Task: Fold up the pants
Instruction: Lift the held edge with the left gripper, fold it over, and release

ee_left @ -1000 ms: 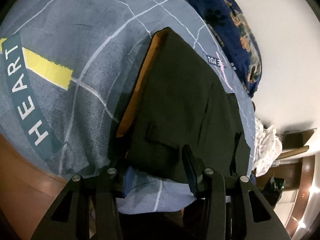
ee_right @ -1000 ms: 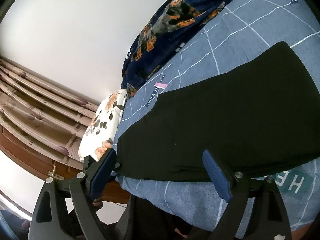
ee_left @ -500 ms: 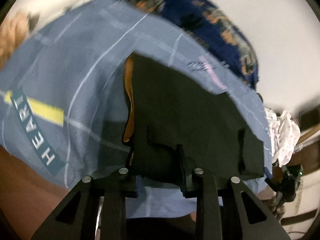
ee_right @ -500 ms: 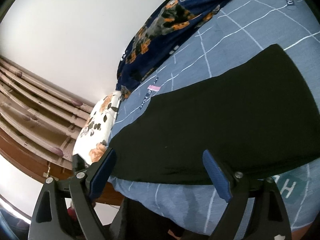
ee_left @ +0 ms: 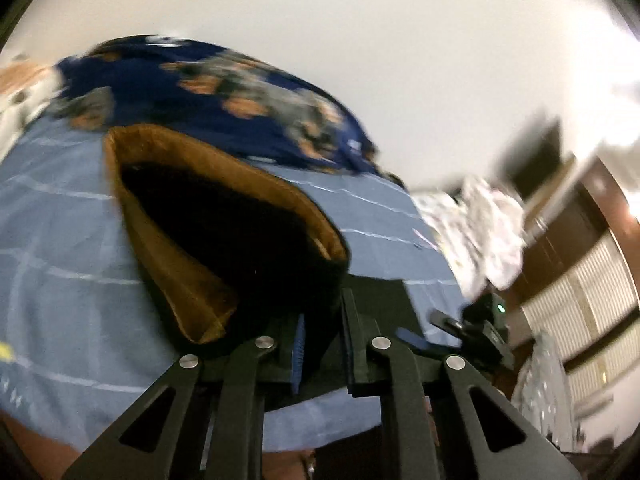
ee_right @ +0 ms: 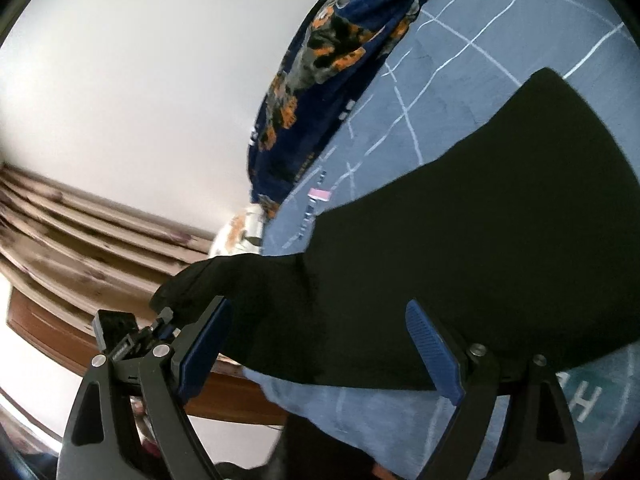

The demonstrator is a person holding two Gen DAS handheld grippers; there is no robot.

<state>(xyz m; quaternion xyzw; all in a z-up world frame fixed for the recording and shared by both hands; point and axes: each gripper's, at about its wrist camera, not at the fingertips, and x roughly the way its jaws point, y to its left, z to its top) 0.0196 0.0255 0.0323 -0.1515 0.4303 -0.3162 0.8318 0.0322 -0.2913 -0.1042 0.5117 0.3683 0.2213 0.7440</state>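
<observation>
On the blue bedsheet [ee_right: 460, 92] with its white grid lines, the black pants [ee_right: 480, 248] lie spread flat, reaching from the near edge of the bed toward the far side. The left gripper [ee_left: 322, 344] has its fingers pressed together on one end of the pants [ee_left: 240, 240], lifting that end so it gapes open and shows a brown lining [ee_left: 188, 292] round a dark hollow. The lifted cloth fills the middle of the left wrist view and hides the sheet behind it. The right gripper [ee_right: 320, 348] is spread wide, its blue pads [ee_right: 432, 352] on either side of the near edge of the pants, holding nothing; whether the pads touch the cloth cannot be told. The other gripper's black body [ee_right: 120, 336] shows at the left of that view, at the raised end of the pants.

Behind the pants, a dark blue blanket [ee_right: 332, 68] with orange and grey patterns lies heaped along the white wall [ee_right: 140, 80]. A flowered pillow [ee_right: 244, 228] sits at the corner of the bed beside a brown wooden headboard [ee_right: 80, 232]. In the left wrist view a crumpled white cloth [ee_left: 484, 236] lies just past the bed's far corner, with dark wooden furniture [ee_left: 568, 240] beyond, all blurred.
</observation>
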